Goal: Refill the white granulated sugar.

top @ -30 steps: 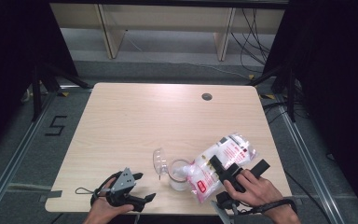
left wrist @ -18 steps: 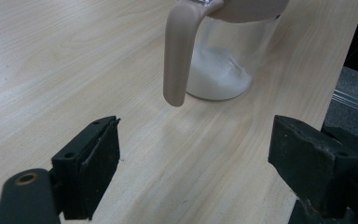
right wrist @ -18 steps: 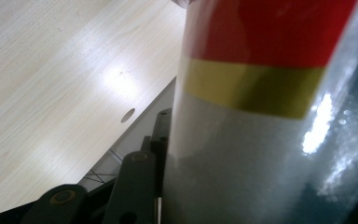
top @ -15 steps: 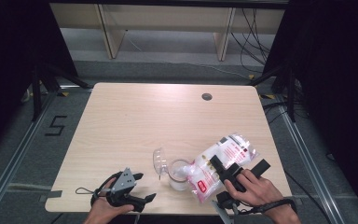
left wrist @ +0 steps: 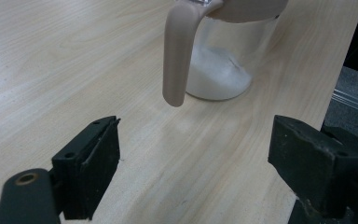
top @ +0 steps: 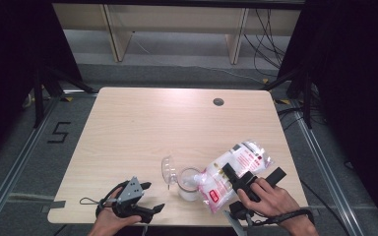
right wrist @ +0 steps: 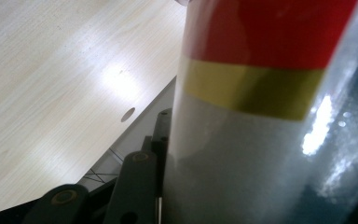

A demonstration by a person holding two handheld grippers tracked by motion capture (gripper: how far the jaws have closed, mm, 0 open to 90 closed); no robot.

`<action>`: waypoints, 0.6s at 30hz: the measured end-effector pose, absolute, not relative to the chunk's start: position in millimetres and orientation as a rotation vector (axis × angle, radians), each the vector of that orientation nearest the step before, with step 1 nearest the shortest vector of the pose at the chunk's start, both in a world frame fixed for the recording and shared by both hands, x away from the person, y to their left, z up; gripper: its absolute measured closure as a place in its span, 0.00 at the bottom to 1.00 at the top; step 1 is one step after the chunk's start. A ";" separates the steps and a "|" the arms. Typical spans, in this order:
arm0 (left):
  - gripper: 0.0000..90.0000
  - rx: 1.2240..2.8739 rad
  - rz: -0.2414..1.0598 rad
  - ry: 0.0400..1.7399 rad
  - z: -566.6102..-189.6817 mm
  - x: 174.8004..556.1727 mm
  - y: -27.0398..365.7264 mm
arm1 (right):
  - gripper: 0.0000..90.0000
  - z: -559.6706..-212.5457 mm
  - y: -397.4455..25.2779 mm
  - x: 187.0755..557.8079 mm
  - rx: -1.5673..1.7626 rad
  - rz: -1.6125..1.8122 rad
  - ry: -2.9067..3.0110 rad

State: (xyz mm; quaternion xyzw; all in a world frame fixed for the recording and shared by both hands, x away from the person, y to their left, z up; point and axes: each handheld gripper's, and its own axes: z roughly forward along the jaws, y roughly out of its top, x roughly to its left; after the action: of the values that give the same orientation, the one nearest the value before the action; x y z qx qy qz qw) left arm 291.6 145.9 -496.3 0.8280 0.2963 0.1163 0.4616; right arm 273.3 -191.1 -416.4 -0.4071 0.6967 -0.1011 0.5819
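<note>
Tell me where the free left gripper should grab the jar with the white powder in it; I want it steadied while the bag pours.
Probably the beige handle. In the left gripper view it hangs down the clear jar on the side facing the open left gripper, apart from the glass wall and slim enough for the jaws. Come straight forward, low over the table, and close across the handle's width.

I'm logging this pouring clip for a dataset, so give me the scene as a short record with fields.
work in hand: bag tipped over a jar, white powder going in
bag: clear plastic bag with red print, mouth down at the jar
jar: clear jar, white powder in its bottom, lid flipped open, beige handle
right gripper: clamped on the bag
left gripper: jaws apart, holding nothing, low at the near edge of the table
</note>
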 end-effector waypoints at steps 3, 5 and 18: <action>0.18 2.044 0.291 0.727 -496.2 291.8 146.4 | 0.77 -416.5 -191.2 273.1 -0.947 -0.235 1.624; 0.18 2.038 0.287 0.728 -496.4 291.5 146.0 | 0.77 -416.3 -191.2 272.9 -0.949 -0.236 1.625; 0.18 2.048 0.302 0.698 -495.5 293.1 147.1 | 0.77 -413.5 -189.8 273.7 -0.971 -0.237 1.612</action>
State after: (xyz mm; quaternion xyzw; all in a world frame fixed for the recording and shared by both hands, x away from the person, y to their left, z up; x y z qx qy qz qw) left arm 293.1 147.1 -495.5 0.8322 0.2837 0.1228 0.4602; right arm 273.7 -189.8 -413.5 -0.4158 0.6904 -0.1016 0.5832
